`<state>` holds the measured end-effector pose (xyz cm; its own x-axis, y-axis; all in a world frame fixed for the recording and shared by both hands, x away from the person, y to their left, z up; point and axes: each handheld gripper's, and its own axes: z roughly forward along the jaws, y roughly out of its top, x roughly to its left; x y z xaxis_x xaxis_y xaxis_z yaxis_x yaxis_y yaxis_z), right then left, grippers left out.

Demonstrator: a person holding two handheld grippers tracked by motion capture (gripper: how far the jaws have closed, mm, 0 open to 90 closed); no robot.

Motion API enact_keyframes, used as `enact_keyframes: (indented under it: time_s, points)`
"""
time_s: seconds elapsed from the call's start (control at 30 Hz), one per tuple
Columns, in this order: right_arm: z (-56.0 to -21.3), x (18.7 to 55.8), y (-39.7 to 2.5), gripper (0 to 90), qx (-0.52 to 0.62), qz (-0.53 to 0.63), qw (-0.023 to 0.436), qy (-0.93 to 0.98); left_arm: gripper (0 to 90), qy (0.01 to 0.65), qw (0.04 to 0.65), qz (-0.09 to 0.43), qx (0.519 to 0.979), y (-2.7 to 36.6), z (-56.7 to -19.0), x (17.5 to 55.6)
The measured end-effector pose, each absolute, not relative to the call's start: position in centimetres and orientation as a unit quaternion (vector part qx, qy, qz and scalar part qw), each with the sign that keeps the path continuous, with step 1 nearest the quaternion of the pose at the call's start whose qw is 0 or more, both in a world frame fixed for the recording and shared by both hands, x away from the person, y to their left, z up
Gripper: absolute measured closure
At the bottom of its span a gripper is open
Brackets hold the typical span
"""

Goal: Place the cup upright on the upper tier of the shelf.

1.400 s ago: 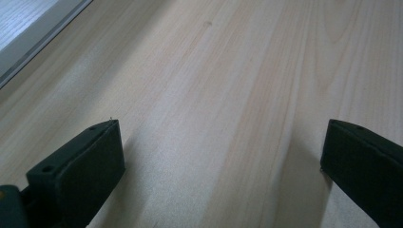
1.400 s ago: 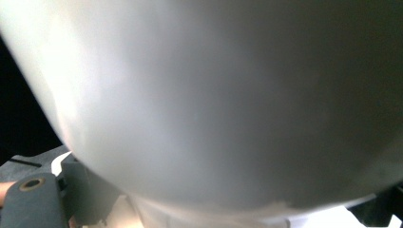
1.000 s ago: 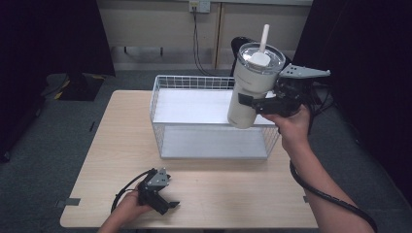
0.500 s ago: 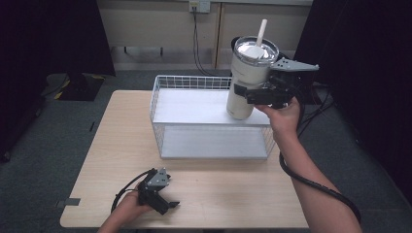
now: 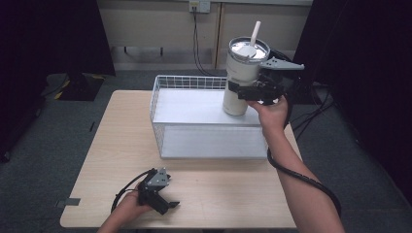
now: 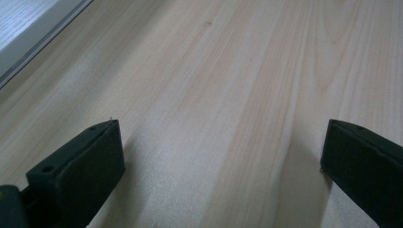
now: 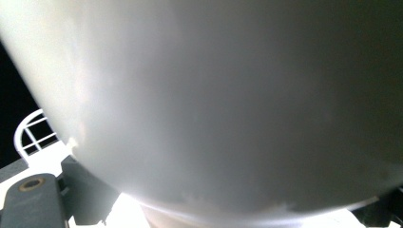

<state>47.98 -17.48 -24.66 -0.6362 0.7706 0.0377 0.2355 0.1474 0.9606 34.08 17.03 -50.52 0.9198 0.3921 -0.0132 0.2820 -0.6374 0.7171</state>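
A tall white tumbler [image 5: 241,77] with a lid and a white straw hangs upright over the right part of the white wire basket [image 5: 165,97]. My right gripper [image 5: 250,92] is shut on the tumbler's lower body, held up by a hand. In the right gripper view the tumbler's pale wall [image 7: 228,95] is pressed close between the jaws, with a bit of basket rim [image 7: 33,130] at the left. My left gripper [image 5: 167,204] rests on the wooden table [image 5: 218,194] near its front edge, open. Only bare wood lies between its jaws [image 6: 218,152].
The basket stands at the back middle of the table and its white floor holds nothing. Dark curtains flank the table on both sides. A cable [image 5: 301,177] trails from the right gripper along the forearm. A wall socket and cord [image 5: 197,29] sit behind the basket.
The right gripper has carried the tumbler a little back and down over the basket's right side, and it stands more upright. The left gripper has not moved.
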Motion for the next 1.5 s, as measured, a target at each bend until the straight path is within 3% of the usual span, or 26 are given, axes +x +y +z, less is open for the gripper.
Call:
enact_keyframes:
  time_s: [1.5]
  points:
    - [-26.4, 48.4, -16.4, 9.3, 0.33, 0.554, 0.259, 0.719, 0.0, 0.187, 0.382, 0.072, 0.902, 17.0, -50.5, 34.1]
